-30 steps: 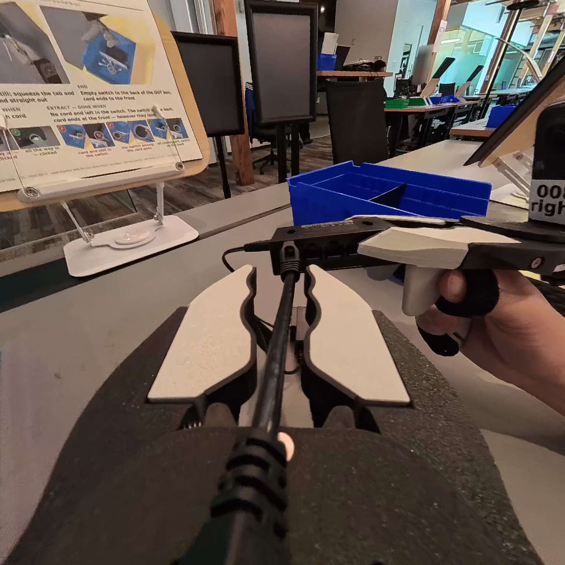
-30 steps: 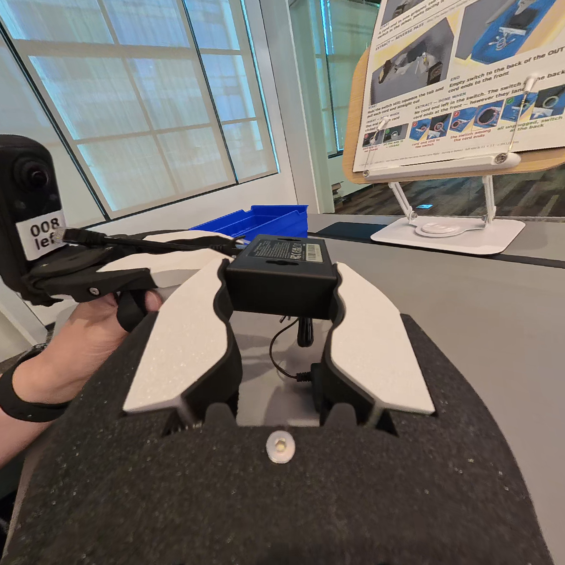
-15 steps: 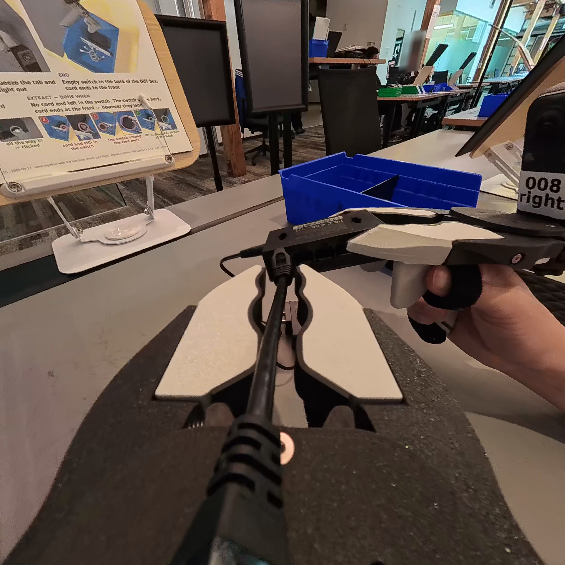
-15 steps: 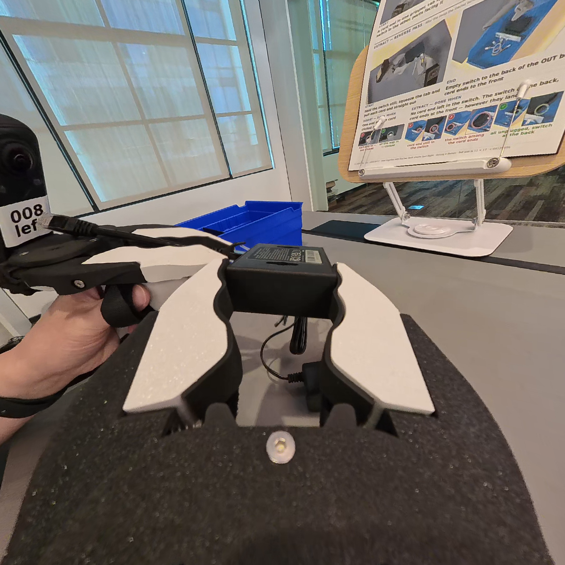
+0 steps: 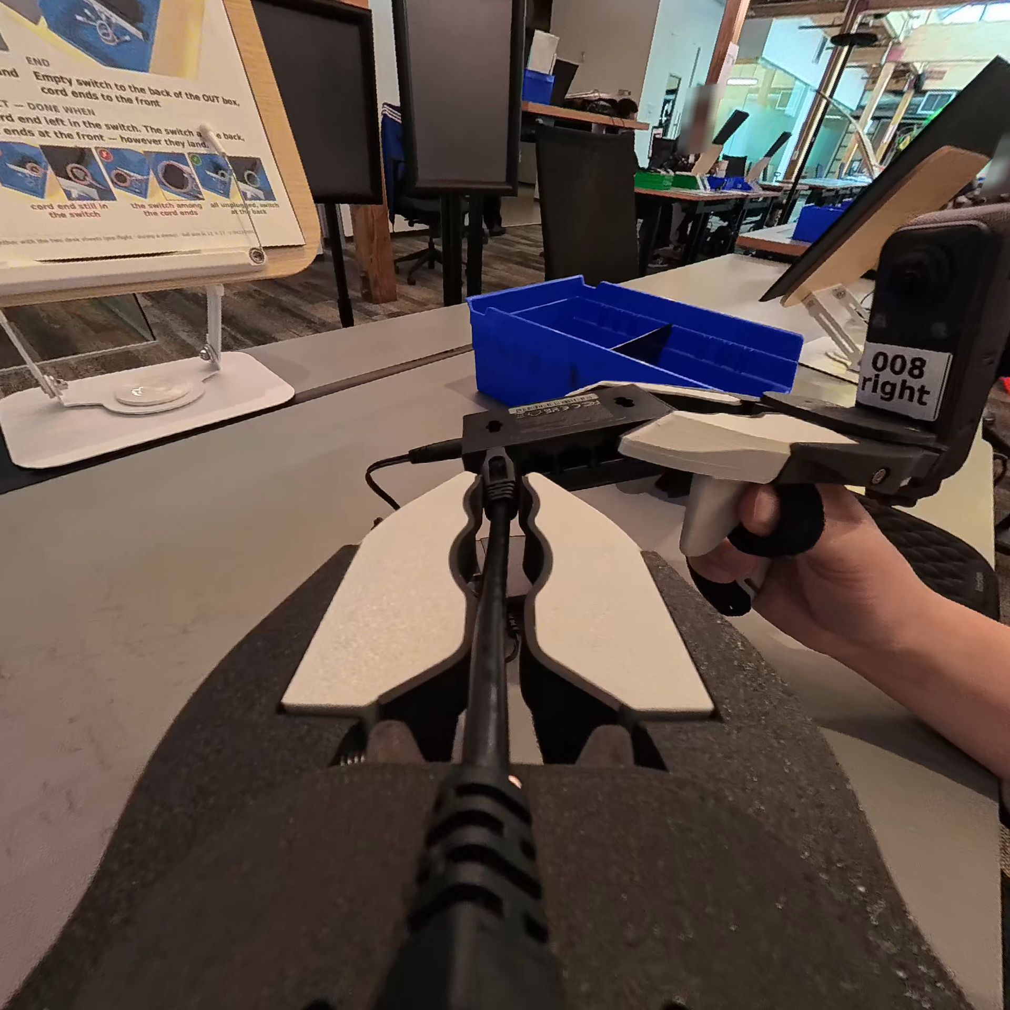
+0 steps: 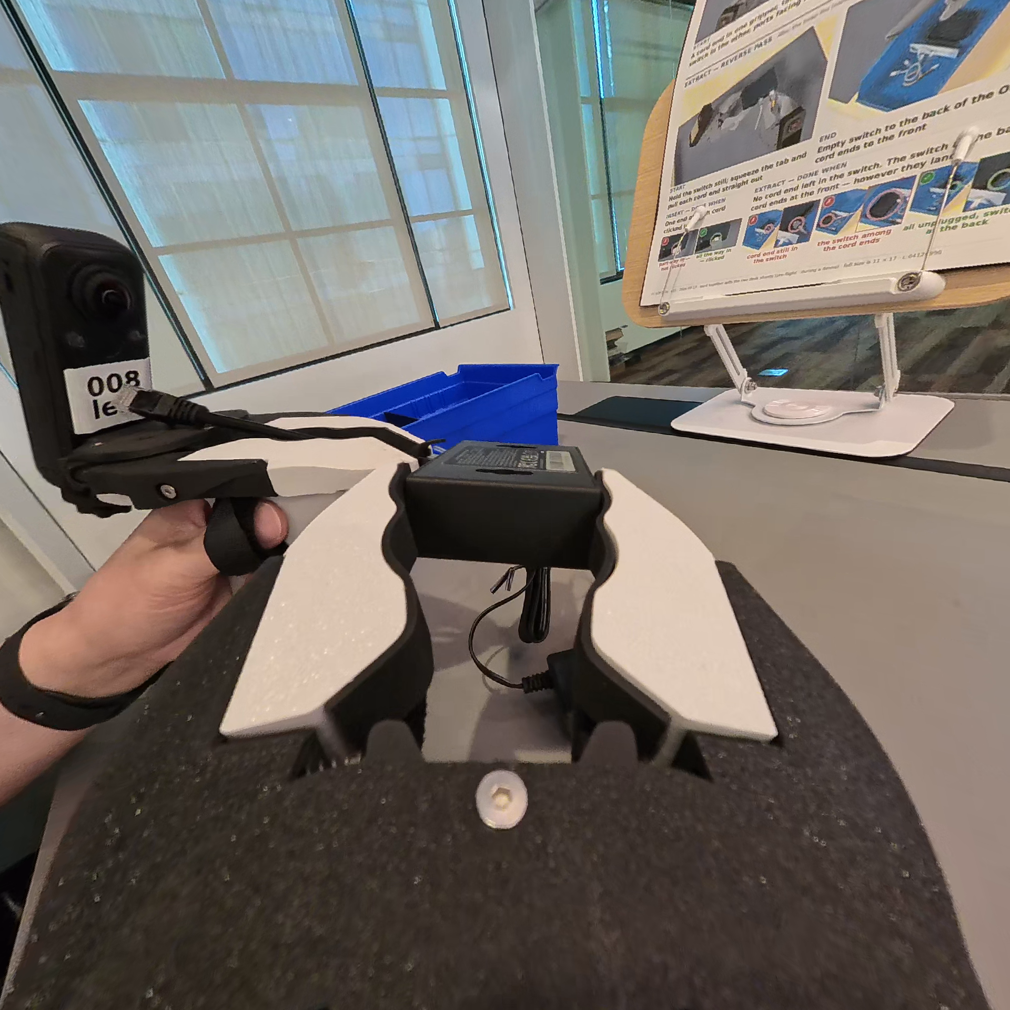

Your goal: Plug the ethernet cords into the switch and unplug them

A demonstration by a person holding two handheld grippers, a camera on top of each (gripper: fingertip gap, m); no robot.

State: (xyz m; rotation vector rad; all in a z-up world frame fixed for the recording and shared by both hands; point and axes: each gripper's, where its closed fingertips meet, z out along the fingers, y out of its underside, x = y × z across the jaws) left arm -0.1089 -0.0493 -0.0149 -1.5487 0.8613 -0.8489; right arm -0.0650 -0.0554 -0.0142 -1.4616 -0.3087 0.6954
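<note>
- The right gripper (image 6: 503, 492) grips the black network switch (image 6: 500, 511), with one white finger pressed on each end of it. The switch is held up in the air above the grey table (image 6: 820, 546), with its sticker side facing up.
- The left gripper (image 5: 498, 483) has its jaws nearly closed around the plug end of a black ethernet cord (image 5: 494, 574). The fingertips (image 5: 538, 483) sit right beside the plug's rubber boot, but I cannot tell if they squeeze it.
- That plug is in a port at the left end of the switch's front side. The cord runs back over the left gripper, and its other plug (image 6: 134, 401) sticks out free by the camera.
- A thin black power wire (image 5: 382, 475) goes into the left end of the switch and hangs down to the table, where a black power adapter (image 6: 552, 675) lies under the switch.
- A blue bin (image 5: 628, 350) stands on the table just behind the switch.
- A white stand (image 5: 136, 404) holding an instruction sheet (image 5: 136, 136) stands near the far edge of the table.
</note>
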